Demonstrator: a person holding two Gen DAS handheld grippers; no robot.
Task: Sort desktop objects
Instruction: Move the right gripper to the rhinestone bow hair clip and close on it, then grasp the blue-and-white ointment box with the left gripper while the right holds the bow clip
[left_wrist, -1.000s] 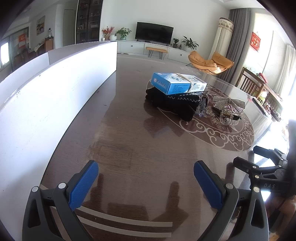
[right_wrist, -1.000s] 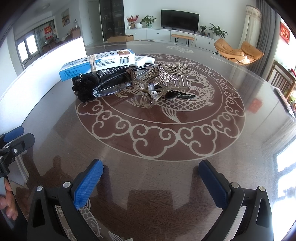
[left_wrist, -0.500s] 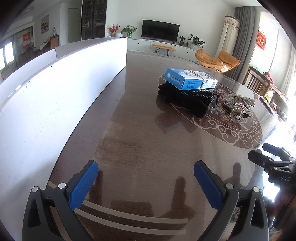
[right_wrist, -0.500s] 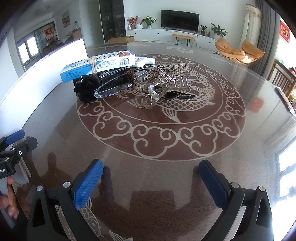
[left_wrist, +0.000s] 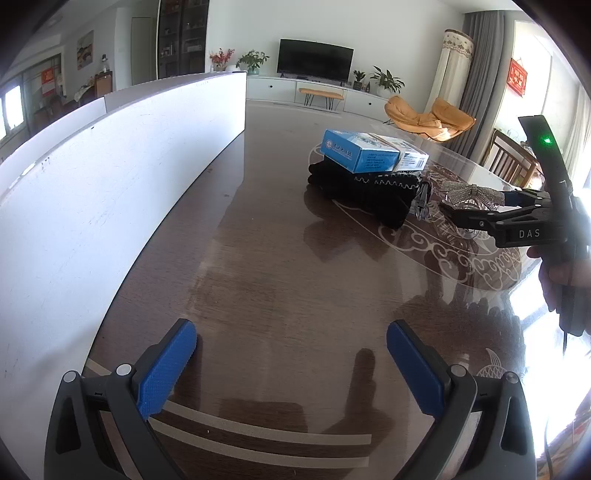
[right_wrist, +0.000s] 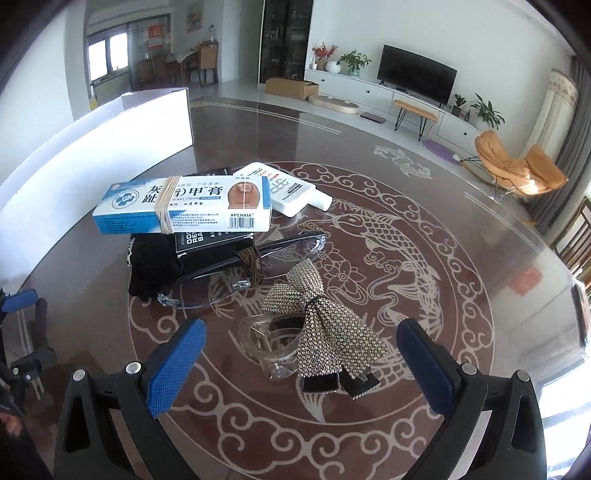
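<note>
We're lining up on the rhinestone bow clip (right_wrist: 325, 332), centre frame on the worktop (right_wrist: 461, 280) — right hand-held gripper (right_wrist: 303, 358) wide, empty; next, lower and close. Left hand-held gripper (left_wrist: 291, 365) wide, idle.

The right gripper (right_wrist: 301, 360) now sits close over the rhinestone bow clip (right_wrist: 321, 332), which fills the lower centre of its view instead of the upper middle. In the left wrist view it rises from the lower right to mid right.
</note>
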